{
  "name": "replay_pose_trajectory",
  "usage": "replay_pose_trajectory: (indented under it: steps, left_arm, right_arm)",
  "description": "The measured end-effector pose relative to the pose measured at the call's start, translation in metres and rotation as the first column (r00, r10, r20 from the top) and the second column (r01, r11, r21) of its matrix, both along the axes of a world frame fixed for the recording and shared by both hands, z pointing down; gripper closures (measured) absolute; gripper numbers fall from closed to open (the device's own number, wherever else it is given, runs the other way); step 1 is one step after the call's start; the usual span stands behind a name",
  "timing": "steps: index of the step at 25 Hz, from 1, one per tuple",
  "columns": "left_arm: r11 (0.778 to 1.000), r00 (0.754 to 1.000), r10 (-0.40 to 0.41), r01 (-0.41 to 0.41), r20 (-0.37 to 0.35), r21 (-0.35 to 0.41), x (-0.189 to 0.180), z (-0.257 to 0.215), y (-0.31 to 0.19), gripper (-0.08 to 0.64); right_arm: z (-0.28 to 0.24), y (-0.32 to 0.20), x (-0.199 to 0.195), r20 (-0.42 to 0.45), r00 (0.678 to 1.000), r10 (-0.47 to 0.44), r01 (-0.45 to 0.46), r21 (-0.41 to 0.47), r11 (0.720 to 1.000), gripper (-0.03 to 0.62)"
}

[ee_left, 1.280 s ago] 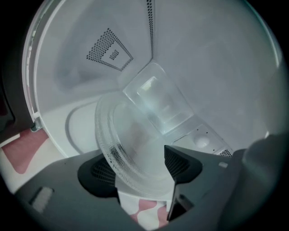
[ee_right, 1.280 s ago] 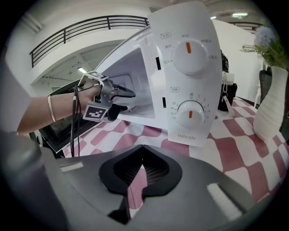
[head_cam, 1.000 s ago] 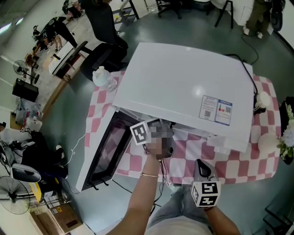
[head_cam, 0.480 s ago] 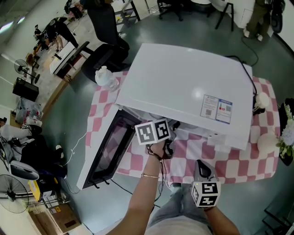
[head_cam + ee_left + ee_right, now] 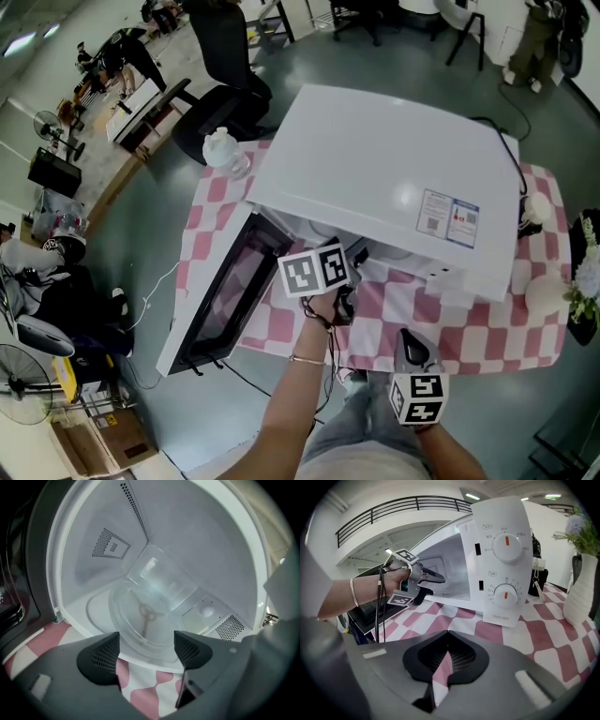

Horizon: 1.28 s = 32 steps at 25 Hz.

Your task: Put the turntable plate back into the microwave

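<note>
Two handheld grippers work at a white microwave oven (image 5: 375, 178) that stands on a pink-and-white checked tablecloth (image 5: 469, 328). In the head view the oven's dark-windowed door (image 5: 220, 300) hangs open toward eight o'clock. The left gripper (image 5: 146, 646) points into the mouth of the cavity. Its jaws have just been opening and now stand wide apart, released, with their black pads (image 5: 105, 660) pressing on nothing.

At twelve o'clock in the left gripper view, the clear round glass turntable plate (image 5: 150, 616) lies inside on the white cavity floor. Its near rim shows in the gap between the jaw tips, by the cavity's front edge.

The right gripper (image 5: 447, 656) is clenched, jaws together with nothing between them. It sits at six o'clock in the head view, low over the tablecloth and well apart from the oven door. Its camera faces the white control panel (image 5: 506, 545) with two orange-marked dials. A white ribbed vase (image 5: 579, 588) stands at three o'clock in that view, and the person's left hand (image 5: 391, 581) is at nine o'clock.
</note>
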<state>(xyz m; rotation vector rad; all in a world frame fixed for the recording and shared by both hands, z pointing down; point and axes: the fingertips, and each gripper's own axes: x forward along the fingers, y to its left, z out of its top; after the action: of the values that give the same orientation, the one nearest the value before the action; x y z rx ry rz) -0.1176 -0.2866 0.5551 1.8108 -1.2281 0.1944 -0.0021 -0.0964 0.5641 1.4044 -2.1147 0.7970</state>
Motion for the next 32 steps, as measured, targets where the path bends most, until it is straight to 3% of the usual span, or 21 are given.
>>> replay_pose_trajectory:
  steps: [6, 16, 32]
  left_arm:
    - [0.997, 0.999, 0.020, -0.022, 0.025, 0.072, 0.001, -0.018, -0.003, 0.215]
    - [0.996, 0.999, -0.012, 0.008, 0.039, 0.093, -0.014, -0.032, 0.011, 0.227]
    - [0.973, 0.990, -0.055, 0.023, 0.133, 0.229, -0.045, -0.098, 0.084, 0.318]
  right_arm:
    - [-0.001, 0.005, -0.003, 0.002, 1.000, -0.011, 0.011, -0.001, 1.000, 0.581]
    - [-0.012, 0.000, -0.001, -0.001, 1.000, -0.008, 0.009, 0.028, 1.000, 0.581]
    - [-0.068, -0.007, -0.023, 0.000, 0.999, -0.052, 0.052, 0.143, 0.988, 0.581]
